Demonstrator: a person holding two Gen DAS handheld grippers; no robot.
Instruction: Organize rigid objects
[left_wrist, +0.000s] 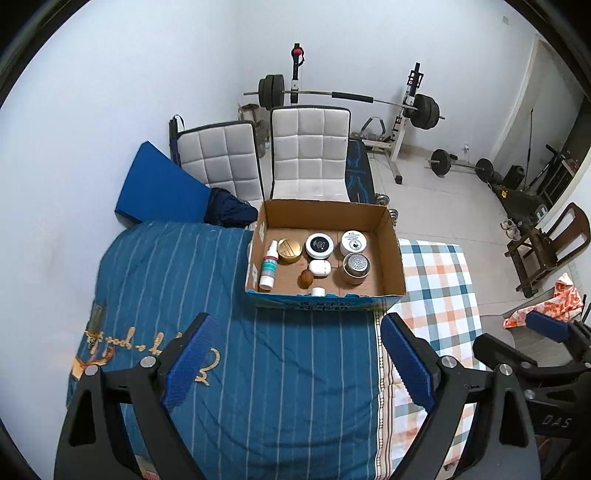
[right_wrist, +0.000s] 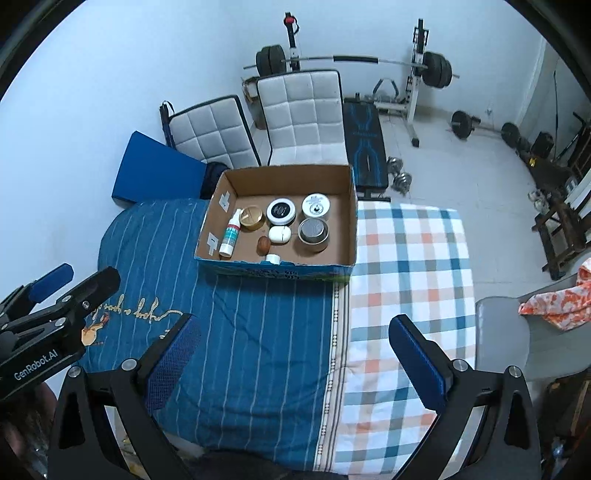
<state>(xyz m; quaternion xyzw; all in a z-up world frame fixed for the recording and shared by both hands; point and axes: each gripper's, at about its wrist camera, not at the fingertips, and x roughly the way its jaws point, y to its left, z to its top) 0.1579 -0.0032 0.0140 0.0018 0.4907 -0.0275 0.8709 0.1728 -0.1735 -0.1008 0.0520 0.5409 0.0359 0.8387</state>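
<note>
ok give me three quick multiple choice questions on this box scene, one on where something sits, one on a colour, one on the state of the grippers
1. Where in the cardboard box does the spray bottle stand?
A. by the left wall
B. in the middle
C. by the right wall

2. What colour is the round tin next to the spray bottle?
A. red
B. gold
C. green

3. How are the left gripper and right gripper?
A. both open, holding nothing
B. both shut on jars
C. left shut on the bottle

Answers: 1 A, the bottle stands closest to the left wall. 2 B, its lid looks gold. 3 A, each pair of blue pads is spread wide over the bedding with nothing between.
</note>
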